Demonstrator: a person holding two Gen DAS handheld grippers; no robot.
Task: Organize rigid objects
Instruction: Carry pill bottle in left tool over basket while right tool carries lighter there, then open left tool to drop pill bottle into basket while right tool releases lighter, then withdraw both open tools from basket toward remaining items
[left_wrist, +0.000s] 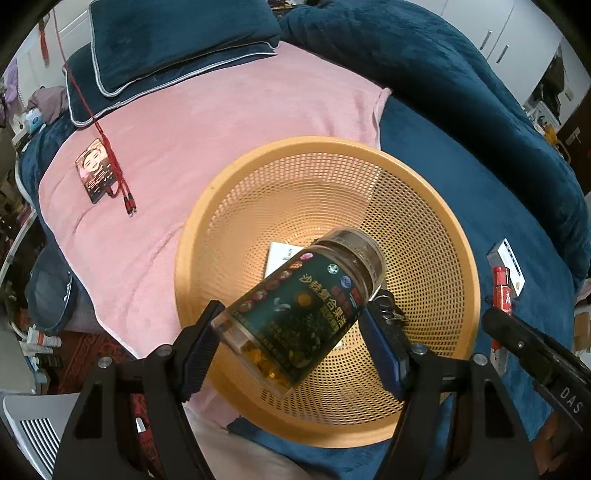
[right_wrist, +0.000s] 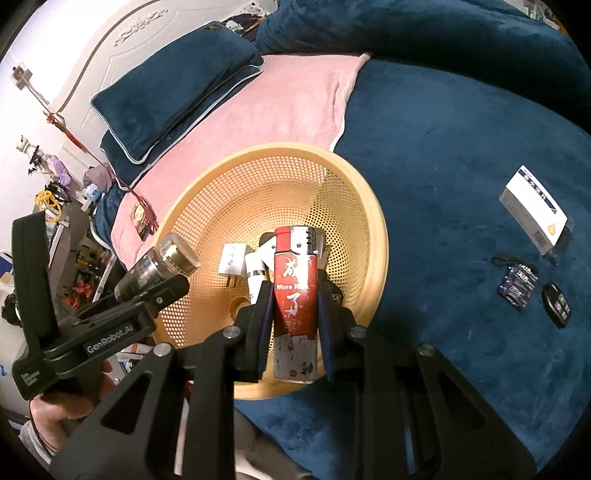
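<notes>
Orange perforated plastic, the round basket is the landmark: the left gripper clamps a smooth cylindrical supplement bottle tilted over its bowl, jaws spread wide around it. Best bet is probably lowering it close before letting go so it doesn't roll. Over the basket's near rim, the right gripper is nearly shut on a slim glossy red lighter.

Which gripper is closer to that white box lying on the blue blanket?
Right. The right gripper, clamping the lighter, hangs between basket and white box; the left gripper is beyond it.
</notes>
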